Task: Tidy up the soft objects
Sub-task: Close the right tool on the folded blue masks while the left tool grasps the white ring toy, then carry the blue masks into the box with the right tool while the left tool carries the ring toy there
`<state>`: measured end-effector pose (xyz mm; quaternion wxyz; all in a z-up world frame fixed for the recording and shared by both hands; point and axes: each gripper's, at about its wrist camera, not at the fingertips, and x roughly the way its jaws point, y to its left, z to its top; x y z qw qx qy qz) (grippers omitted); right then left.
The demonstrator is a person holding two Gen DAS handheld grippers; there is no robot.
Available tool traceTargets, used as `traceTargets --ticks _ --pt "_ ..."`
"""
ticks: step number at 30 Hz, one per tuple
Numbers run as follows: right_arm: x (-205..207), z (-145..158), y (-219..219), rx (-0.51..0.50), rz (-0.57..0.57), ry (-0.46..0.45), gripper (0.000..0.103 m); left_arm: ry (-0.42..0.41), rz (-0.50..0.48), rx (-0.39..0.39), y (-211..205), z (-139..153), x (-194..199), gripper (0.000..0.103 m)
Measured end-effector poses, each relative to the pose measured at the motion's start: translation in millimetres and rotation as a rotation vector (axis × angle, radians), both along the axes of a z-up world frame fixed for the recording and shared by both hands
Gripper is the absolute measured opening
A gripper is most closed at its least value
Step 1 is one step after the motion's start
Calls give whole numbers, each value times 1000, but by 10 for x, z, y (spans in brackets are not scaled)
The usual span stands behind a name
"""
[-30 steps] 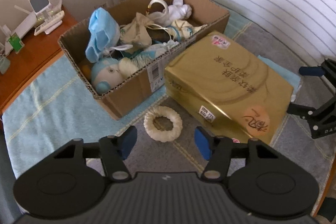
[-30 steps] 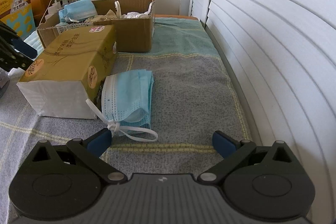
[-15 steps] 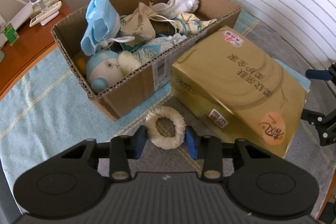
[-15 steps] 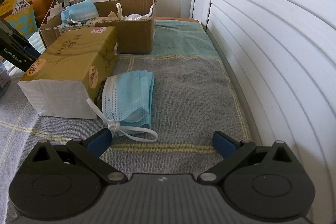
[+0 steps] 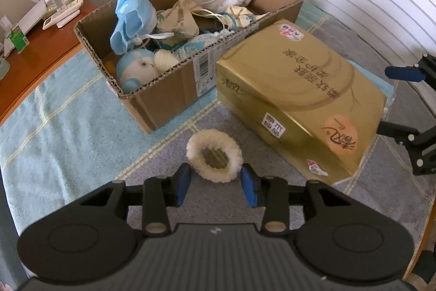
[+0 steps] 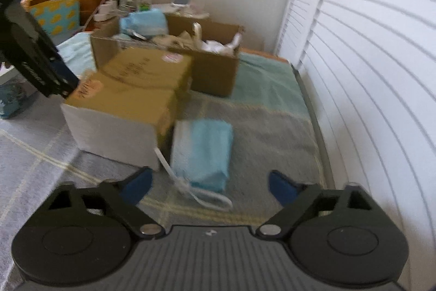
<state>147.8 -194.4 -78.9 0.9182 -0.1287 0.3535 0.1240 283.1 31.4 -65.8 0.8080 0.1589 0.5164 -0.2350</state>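
A fluffy cream ring sits between the fingers of my left gripper, which is shut on it and holds it above the grey mat. Behind it an open cardboard box holds soft toys, a blue mask bundle and cloth pouches. My right gripper is open, just in front of a stack of blue face masks with white ear loops lying on the mat. The box also shows in the right wrist view.
A gold tissue pack lies right of the box, and in the right wrist view left of the masks. White louvred shutters run along the right. A wooden side table with small devices stands at far left.
My left gripper closed on the cream ring and lifted it off the mat. My right gripper moved forward toward the blue masks and its view turned, staying open.
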Motion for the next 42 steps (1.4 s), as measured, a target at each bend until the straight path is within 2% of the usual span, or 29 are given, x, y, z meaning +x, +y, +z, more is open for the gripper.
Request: traceTargets --ticks 7,9,12,18,23,27,29,33,42 --pt "62 -17 134 -56 52 5 65 -6 7 -3 -15 -49 73 54" --pt "51 -38 144 -59 50 13 46 -9 4 -2 -26 -52 74 59" --pt "24 -23 114 -54 30 12 42 -9 -3 -3 -46 -52 73 59" --pt "-10 32 14 -30 -7 5 42 -11 -11 -12 -77 -64 92 59" --pt "18 23 32 -31 3 1 54 -5 -5 -39 -67 -68 136 56" --pt "80 -13 59 -28 5 8 55 -6 0 -44 -69 -44 139 40" --pt "97 -28 75 -36 1 12 53 -4 0 -46 -67 -30 125 38" --pt "81 -10 74 -32 -13 11 42 -3 9 -51 -63 7 78 35" --pt "-68 171 26 -22 -23 -22 37 -41 -8 -83 -71 310 -181 35"
